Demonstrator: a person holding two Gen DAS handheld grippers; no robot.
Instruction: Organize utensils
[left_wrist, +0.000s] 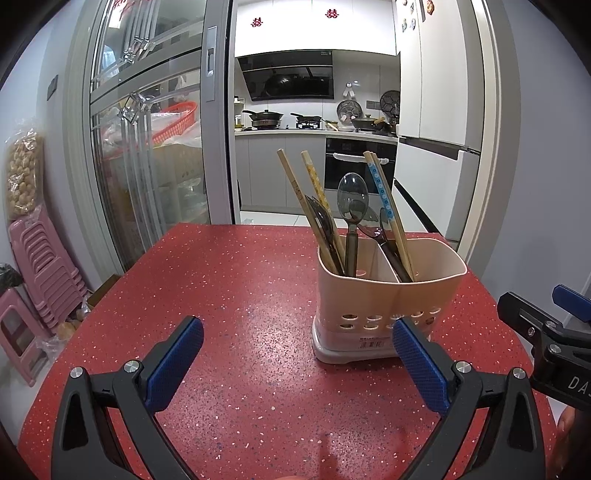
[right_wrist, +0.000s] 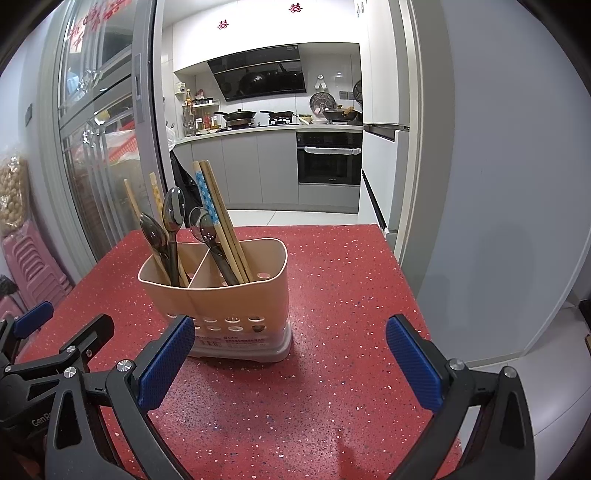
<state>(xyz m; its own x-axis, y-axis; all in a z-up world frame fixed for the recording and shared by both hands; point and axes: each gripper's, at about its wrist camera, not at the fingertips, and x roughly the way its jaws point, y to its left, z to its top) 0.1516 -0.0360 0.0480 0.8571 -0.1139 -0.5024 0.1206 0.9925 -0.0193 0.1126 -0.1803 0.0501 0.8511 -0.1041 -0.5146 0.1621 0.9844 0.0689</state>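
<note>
A beige two-compartment utensil holder (left_wrist: 388, 306) (right_wrist: 221, 295) stands on the red speckled table (left_wrist: 240, 295) (right_wrist: 351, 295). Each compartment holds wooden chopsticks (left_wrist: 295, 192) (right_wrist: 221, 221) and dark translucent spoons (left_wrist: 352, 199) (right_wrist: 173, 210), all upright or leaning. My left gripper (left_wrist: 297, 360) is open and empty, low over the table, just in front and left of the holder. My right gripper (right_wrist: 290, 360) is open and empty, in front and right of the holder. Each gripper shows at the edge of the other's view: the right one (left_wrist: 554, 332), the left one (right_wrist: 55, 350).
Behind the table is a glass sliding door (left_wrist: 147, 147) and an open doorway into a kitchen (left_wrist: 314, 110). Pink plastic stools (left_wrist: 33, 277) are stacked on the floor at the left. A grey wall (right_wrist: 498, 184) stands close on the right.
</note>
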